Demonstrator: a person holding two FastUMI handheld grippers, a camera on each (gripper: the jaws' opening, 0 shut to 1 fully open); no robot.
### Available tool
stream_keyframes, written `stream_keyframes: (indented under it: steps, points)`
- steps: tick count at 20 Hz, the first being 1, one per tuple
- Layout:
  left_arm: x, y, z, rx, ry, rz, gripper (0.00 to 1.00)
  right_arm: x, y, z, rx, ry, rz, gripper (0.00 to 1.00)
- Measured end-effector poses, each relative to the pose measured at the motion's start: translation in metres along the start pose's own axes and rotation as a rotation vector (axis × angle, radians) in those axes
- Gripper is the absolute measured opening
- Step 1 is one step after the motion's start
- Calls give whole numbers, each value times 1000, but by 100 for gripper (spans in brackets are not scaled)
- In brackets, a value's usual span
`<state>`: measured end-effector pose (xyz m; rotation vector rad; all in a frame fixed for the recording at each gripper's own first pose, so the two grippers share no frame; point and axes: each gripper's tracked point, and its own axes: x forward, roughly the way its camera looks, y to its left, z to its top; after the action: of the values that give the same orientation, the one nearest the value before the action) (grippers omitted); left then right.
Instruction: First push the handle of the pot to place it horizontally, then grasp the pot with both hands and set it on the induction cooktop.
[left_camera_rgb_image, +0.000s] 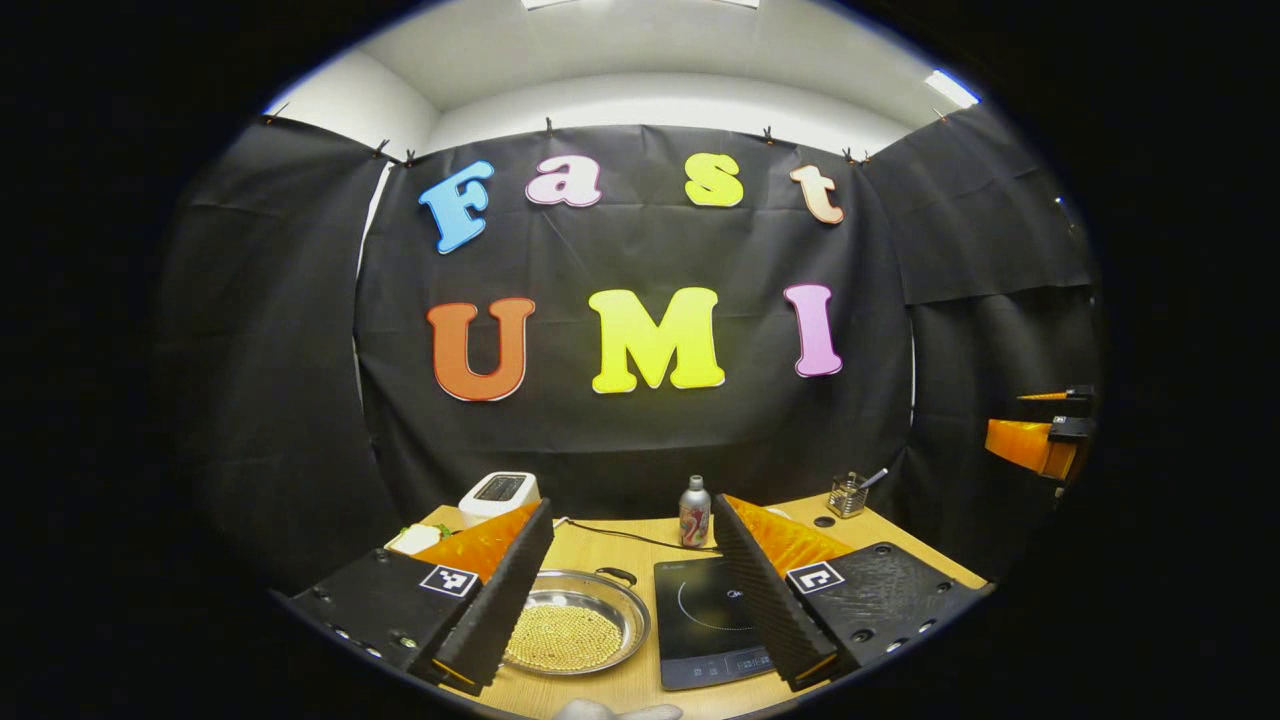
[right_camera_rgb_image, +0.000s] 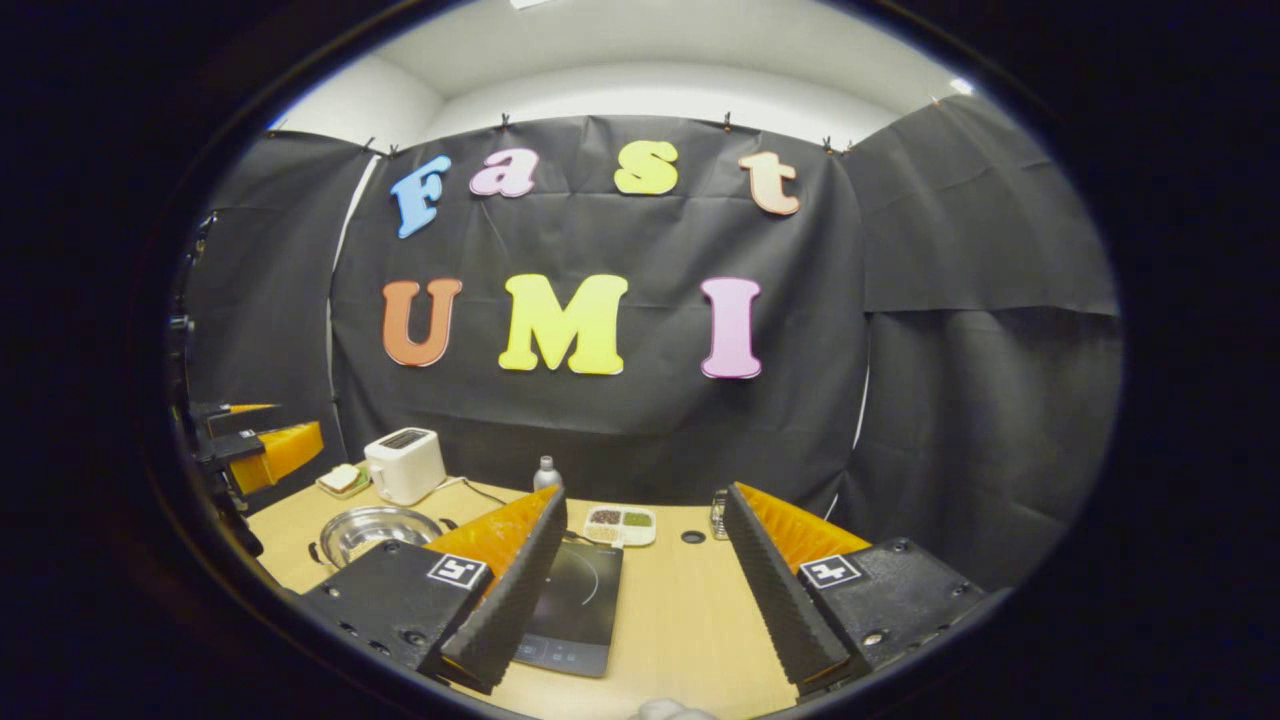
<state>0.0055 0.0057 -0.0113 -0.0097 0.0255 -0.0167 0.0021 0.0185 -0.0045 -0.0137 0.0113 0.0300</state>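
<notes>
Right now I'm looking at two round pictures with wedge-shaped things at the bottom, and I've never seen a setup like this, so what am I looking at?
A person holds a two-finger gripper in each hand, and a fisheye camera rides on each one. The wedges are each gripper's own fingers.

The left gripper view looks past the left gripper. Its fingers stand apart and hold nothing. The right gripper view does the same for the right gripper, also open.

On the wooden table sit a metal pot with small yellow beads inside, a flat black cooktop beside it, a white toaster, a small bottle, a tray of little compartments and a wire holder.

Nothing is held yet.
</notes>
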Motion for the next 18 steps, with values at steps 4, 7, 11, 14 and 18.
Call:
stream_keyframes:
  steps: [4,7,11,14,18]
  points:
    - [2,1,-5,4,13,1,96,3,0,0,0,0,-1,96]
    - [2,5,-12,26,24,6,94,3,-1,-6,1,17,-4,97]
    - [6,-19,-37,22,97,-114,46,2,-3,-14,4,35,-10,96]
    - [4,-21,-62,15,178,-149,18,3,-1,-22,9,59,-10,96]
    - [9,-18,-120,29,336,-183,0,4,2,-35,9,89,-10,96]
